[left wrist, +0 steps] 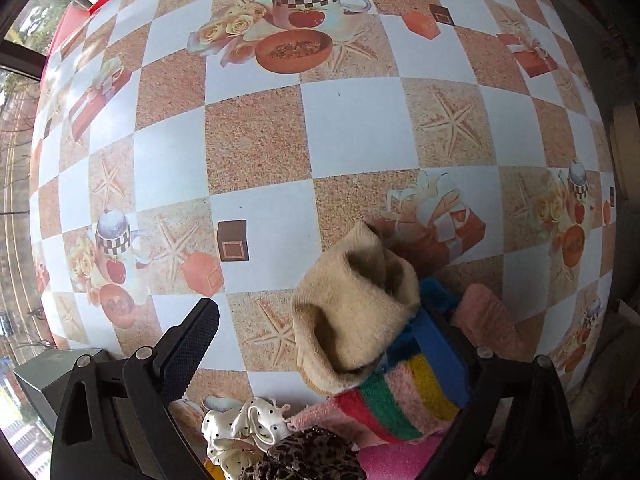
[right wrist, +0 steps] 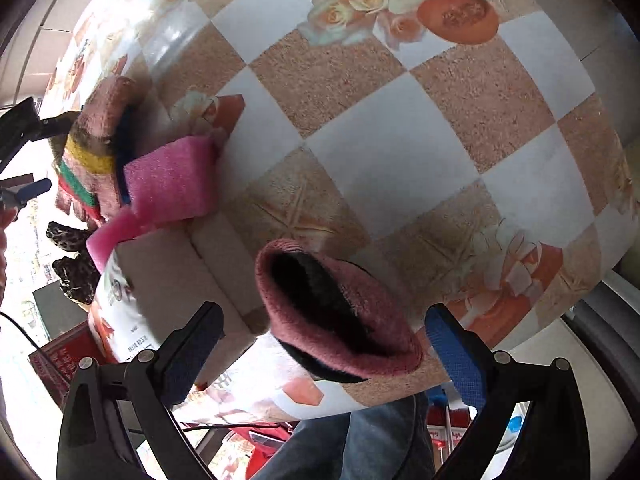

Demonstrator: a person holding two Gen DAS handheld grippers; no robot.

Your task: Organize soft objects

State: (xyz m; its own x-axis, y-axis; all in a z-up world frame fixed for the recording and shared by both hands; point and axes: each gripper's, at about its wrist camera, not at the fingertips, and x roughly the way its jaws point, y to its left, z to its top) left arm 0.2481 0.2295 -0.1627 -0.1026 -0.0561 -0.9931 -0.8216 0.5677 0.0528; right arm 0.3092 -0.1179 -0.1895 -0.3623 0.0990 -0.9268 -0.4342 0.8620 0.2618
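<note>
- The left tool (left wrist: 320, 344) is hanging over the table (left wrist: 256, 136) with its two fingers wide apart, gripping nothing.
- A tan sock (left wrist: 352, 312) is lying between them, on a striped sock (left wrist: 400, 400).
- The right tool (right wrist: 324, 344) is standing wide apart too, around a dark red sock (right wrist: 340, 312) near the table edge.

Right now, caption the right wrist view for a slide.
Open right gripper straddling a maroon sock at the table edge.
</note>
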